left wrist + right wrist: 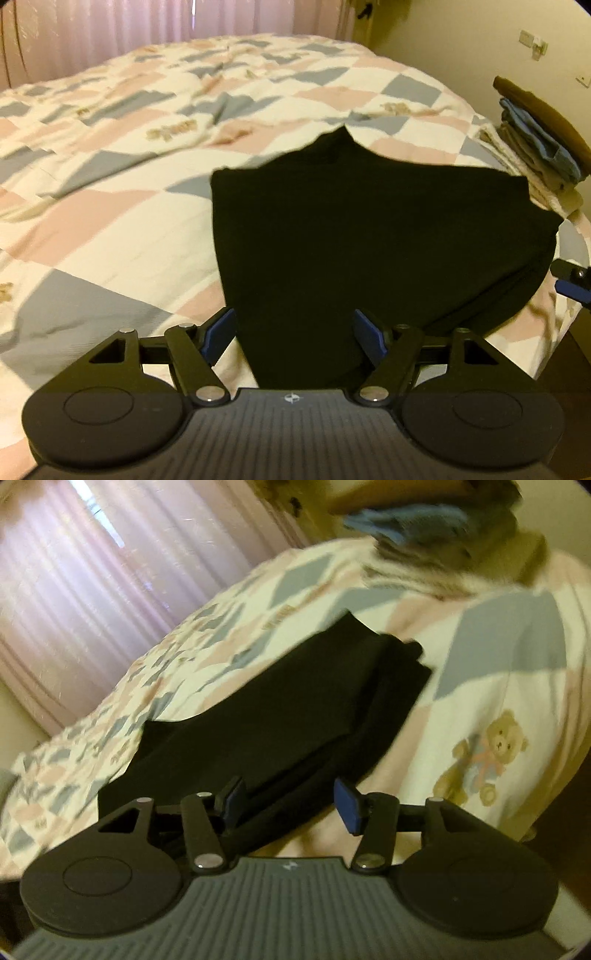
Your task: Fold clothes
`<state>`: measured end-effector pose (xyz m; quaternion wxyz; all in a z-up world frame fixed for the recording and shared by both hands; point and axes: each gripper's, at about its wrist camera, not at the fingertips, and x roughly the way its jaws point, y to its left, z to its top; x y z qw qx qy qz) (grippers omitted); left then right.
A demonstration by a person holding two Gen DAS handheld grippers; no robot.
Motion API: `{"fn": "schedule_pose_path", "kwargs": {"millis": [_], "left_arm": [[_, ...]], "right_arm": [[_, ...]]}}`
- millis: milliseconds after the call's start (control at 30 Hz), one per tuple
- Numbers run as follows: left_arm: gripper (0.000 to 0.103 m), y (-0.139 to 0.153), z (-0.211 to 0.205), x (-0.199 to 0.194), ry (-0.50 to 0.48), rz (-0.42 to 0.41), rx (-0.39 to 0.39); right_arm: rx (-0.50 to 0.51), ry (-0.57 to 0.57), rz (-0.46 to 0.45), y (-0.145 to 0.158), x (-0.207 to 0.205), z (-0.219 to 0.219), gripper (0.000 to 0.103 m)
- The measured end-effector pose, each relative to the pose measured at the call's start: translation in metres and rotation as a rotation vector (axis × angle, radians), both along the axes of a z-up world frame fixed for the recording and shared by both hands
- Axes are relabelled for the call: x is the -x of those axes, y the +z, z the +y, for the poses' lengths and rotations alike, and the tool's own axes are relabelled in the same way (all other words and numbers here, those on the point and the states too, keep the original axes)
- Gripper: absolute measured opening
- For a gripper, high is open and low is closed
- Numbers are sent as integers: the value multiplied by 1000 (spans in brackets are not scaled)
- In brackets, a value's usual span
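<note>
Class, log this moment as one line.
left gripper: open | right gripper: open | black garment: folded on bed | clothes pile: beyond

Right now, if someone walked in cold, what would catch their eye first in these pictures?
The folded black fabric garment dominates, lying dark on the pink, grey and cream checked quilt, between the open left gripper and the open right gripper. Next, a stack of folded brown, blue and beige clothes at the quilt's far right edge, and a printed teddy bear near the right gripper.

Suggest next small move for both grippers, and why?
Probably close both on the black garment: the left gripper and right gripper both have jaws open, straddling its near edge, gripping nothing. It lies partly folded on the quilt.
</note>
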<state>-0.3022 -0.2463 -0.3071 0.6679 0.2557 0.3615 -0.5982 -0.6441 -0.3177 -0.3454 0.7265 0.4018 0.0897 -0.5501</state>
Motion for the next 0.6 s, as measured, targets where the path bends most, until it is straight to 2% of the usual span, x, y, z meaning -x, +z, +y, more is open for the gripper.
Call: {"fn": "schedule_pose_path", "kwargs": {"millis": [167,300,467,600], "left_arm": [[78,25,24,4,12,-23,50],[78,35,49,6,8,-14,74],[78,44,84,0,12,0,98],[81,48,107,-5,20,3,114]], "right_arm": [[66,38,21,30,-14,31,55],[106,61,43,49,-24,62,61],[123,56,41,60,-30,100,62],[107,39,-12,56,-22,115,65]]}}
